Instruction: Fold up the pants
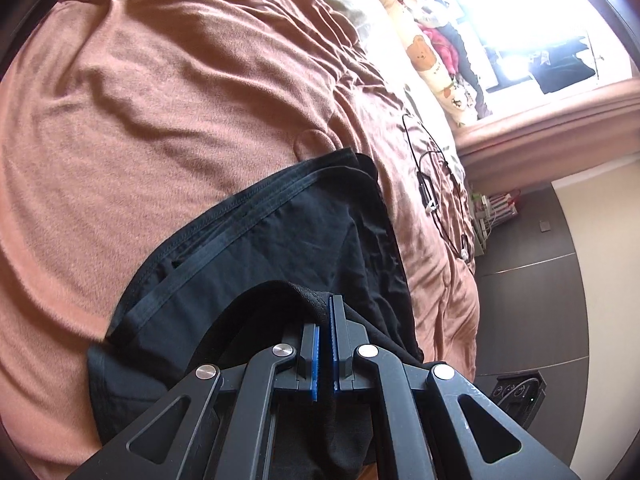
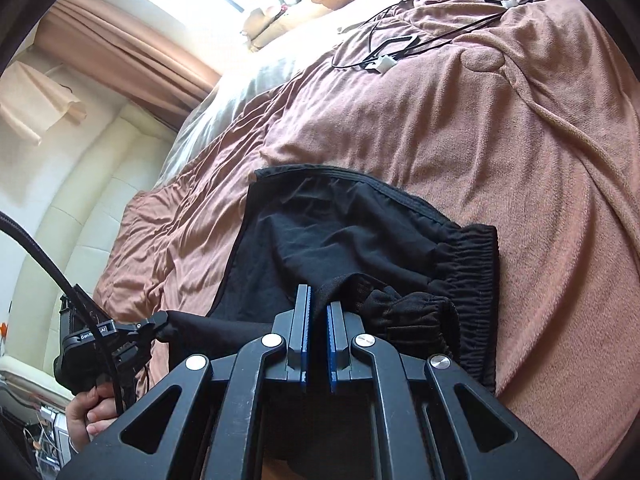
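Pants [image 1: 280,240] lie partly doubled on the bed [image 1: 160,100], black cloth spread just ahead of both sets of fingers. Left gripper [image 1: 325,316] is clamped on a fabric edge; right gripper [image 2: 318,312] is pinched tight on cloth near the elastic waistband [image 2: 468,264]. One fold looks underway, with the held layer not yet laid flat; smoothing and further folds remain.

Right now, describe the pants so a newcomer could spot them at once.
Start from the pinkish-brown blanket covering the bed. On its near edge lie the black pants, partly folded over themselves, both grippers shut on their fabric. The gathered elastic waistband and solid black colour set them apart from the thin black cables farther up.
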The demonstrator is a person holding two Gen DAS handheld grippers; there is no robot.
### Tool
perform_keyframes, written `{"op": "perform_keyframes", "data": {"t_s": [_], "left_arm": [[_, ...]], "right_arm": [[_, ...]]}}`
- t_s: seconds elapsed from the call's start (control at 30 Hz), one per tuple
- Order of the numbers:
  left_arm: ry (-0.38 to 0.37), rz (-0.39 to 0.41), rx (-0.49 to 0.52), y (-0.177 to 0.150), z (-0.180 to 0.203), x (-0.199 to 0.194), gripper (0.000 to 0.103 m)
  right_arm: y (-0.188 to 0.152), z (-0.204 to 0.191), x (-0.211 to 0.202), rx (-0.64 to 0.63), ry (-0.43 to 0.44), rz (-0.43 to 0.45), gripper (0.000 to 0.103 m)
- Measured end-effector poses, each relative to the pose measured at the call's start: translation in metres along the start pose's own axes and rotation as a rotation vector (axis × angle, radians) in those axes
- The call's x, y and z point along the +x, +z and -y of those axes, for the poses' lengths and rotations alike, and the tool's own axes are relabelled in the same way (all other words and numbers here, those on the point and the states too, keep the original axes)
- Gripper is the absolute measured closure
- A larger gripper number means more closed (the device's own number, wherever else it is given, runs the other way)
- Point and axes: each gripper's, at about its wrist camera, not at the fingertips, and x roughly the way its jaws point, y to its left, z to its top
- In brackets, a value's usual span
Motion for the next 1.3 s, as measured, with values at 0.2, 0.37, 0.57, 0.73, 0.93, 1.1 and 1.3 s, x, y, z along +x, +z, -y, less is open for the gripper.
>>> {"op": "perform_keyframes", "data": {"t_s": [0.2,0.37,0.57,0.73,0.93,1.1,1.3], "left_arm": [[0.01,-0.007,0.016,0.031,0.016,0.026,0.099],[0.047,-0.025,0.043,0.053,0.025,0.047,0.099],[0.091,-0.069,0.066,0.072,0.027,0.068,0.099],[0.207,-0.097,0.164,0.076,0.038,0.076,0.089],[0.331,-0.041,0.339,0.078,0.051,0.066,0.033],[0.403,-0.061,0.532,0.072,0.058,0.074,0.033],[0.423,-0.093,0.718,0.058,0.061,0.083,0.033]], "right_arm": [[0.014,0.006,0.018,0.03,-0.02,0.003,0.099],[0.023,0.016,0.025,0.079,-0.015,-0.033,0.094],[0.021,0.026,-0.017,0.05,0.026,0.042,0.049],[0.016,0.041,-0.029,-0.005,-0.081,0.034,0.049],[0.007,0.055,-0.019,-0.018,-0.139,-0.006,0.049],[0.009,0.051,-0.017,-0.06,-0.148,-0.001,0.049],[0.009,0.047,-0.02,-0.095,-0.139,-0.004,0.049]]}}
